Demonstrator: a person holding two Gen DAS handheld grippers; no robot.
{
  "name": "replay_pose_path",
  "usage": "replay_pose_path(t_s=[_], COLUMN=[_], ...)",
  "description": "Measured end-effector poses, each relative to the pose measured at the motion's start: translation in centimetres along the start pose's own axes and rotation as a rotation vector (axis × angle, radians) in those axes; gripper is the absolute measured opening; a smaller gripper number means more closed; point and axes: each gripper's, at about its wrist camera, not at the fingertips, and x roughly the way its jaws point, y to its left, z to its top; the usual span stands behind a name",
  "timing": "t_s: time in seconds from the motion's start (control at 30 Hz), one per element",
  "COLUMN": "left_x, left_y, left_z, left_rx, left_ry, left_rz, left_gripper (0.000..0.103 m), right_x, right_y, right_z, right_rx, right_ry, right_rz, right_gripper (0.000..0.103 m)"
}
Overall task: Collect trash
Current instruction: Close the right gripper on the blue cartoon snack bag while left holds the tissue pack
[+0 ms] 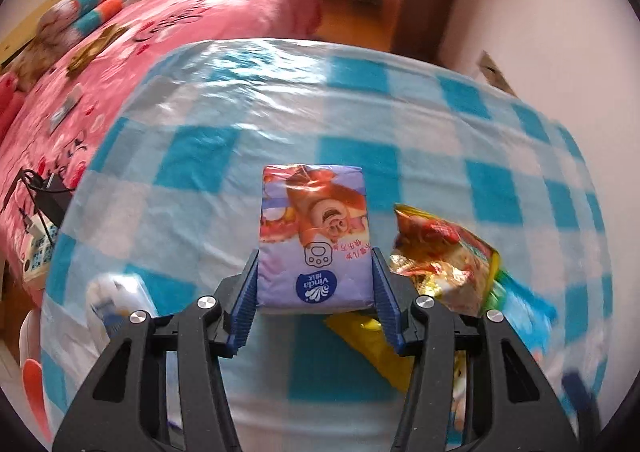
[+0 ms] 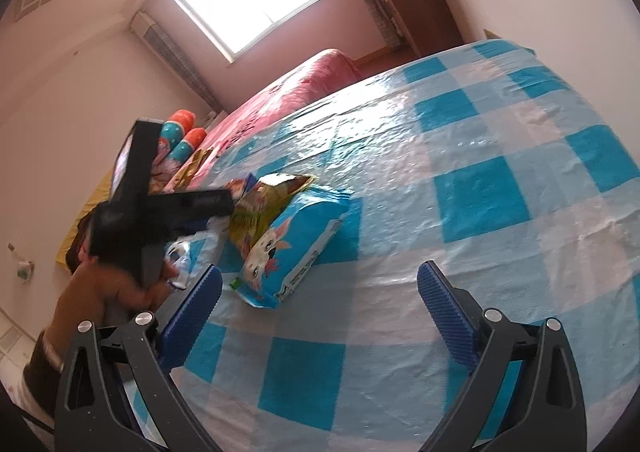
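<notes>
Purple tissue pack sits clamped between the left gripper fingers (above the checked counter); right gripper fingers gape wide, empty.

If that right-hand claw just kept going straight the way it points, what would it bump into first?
Probably only the blue-and-white checked plastic tablecloth. The open right gripper has nothing between its fingers; the blue rabbit-print wipes pack lies left of its line, though depth is uncertain.
</notes>
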Motion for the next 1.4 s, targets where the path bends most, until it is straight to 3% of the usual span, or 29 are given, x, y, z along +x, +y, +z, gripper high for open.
replay_pose_path(t_s=[0.2,0.3,0.37,0.57,0.73,1.4], left_x=[-1.8,-2.8,-3.4,-4.6,-5.0,-7.5], left_y=[-2.9,-4.2,-4.5,-3.9,-2.3,2.1], left_z=[-3.7,-5.7,-6.6,-8.8,-9.5,-13.0], left_rx=[0.113,0.159,0.172,0.147,0.100,0.059], left_ry=[0.002,0.006,0.007,0.002,0.001,-0.029], left_rz=[-0.059,-0.096,-0.110,-0.141,-0.165,-0.213], left_gripper=[0.053,0.053,0.053,0.053,0.053,0.053], right_x=[-0.7,-0.7,-0.4,-0.3,-0.1,0.7], right_y=[-0.9,-1.2,-1.5,-1.5,-1.3,0.3], right_z=[0.3,0.3,0.3,0.1,0.1,-0.8], right_rx=[0.007,0.005,0.010,-0.010,-0.042,-0.211], right_ry=[-0.022,-0.017,0.001,0.015,0.032,0.102], right_rz=[-0.042,-0.064,-0.084,-0.130,-0.168,-0.278], right_gripper=[0.097,0.084,0.082,0.082,0.075,0.075])
